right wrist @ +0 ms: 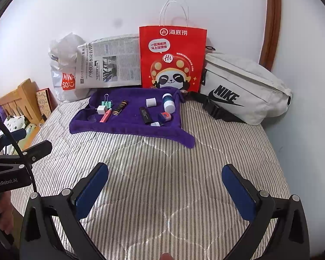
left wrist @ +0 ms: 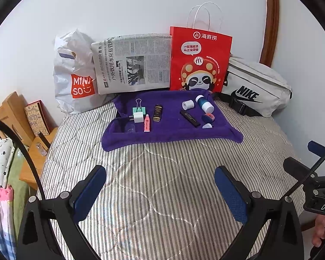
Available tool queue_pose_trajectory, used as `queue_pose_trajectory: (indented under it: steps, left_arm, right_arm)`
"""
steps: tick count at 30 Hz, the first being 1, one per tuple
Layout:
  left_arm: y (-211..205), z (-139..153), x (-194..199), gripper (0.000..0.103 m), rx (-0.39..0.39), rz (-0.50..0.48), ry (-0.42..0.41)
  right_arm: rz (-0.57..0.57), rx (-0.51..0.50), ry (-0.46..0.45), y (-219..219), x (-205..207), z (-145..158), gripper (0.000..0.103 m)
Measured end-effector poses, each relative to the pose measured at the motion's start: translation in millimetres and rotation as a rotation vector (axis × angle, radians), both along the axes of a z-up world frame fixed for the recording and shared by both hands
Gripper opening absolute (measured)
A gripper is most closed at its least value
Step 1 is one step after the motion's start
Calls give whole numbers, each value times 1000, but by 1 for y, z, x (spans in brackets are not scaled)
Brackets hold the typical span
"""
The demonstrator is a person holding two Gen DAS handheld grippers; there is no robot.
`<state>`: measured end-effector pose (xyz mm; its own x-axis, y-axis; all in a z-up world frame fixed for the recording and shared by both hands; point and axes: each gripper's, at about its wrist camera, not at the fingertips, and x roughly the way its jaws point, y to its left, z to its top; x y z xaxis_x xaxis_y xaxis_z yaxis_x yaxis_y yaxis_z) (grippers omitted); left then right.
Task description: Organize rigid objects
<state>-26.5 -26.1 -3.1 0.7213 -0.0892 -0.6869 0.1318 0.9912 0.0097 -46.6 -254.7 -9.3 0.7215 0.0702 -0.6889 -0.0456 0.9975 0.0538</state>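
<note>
Small items such as the clip, black stick and white cap are scattered on the purple towel, well beyond both empty, wide-apart grippers, and could be rolled or knocked off by a careless reach.

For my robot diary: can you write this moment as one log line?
left gripper: open, empty | right gripper: open, empty | small rigid items: untouched on purple cloth | stage: before first pick
</note>
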Motion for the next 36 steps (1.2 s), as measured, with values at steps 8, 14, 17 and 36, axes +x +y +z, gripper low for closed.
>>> queue_pose_trajectory:
  steps: [8, 14, 17, 36]
  left_arm:
    - [2, 1, -1, 101, 2, -4, -3]
    - [5, 1, -1, 101, 3, -6, -2]
    - [5, 1, 0, 101, 3, -8, -1]
    - [7, 2, 0, 101, 3, -7, -1]
  right_arm:
    - [0, -1, 0, 1, 0, 0, 103]
    - [2, -2, 1, 1, 0, 0, 103]
    - [1, -3, 1, 2, -1, 0, 103]
    - [4, -3, 1, 2, -1, 0, 103]
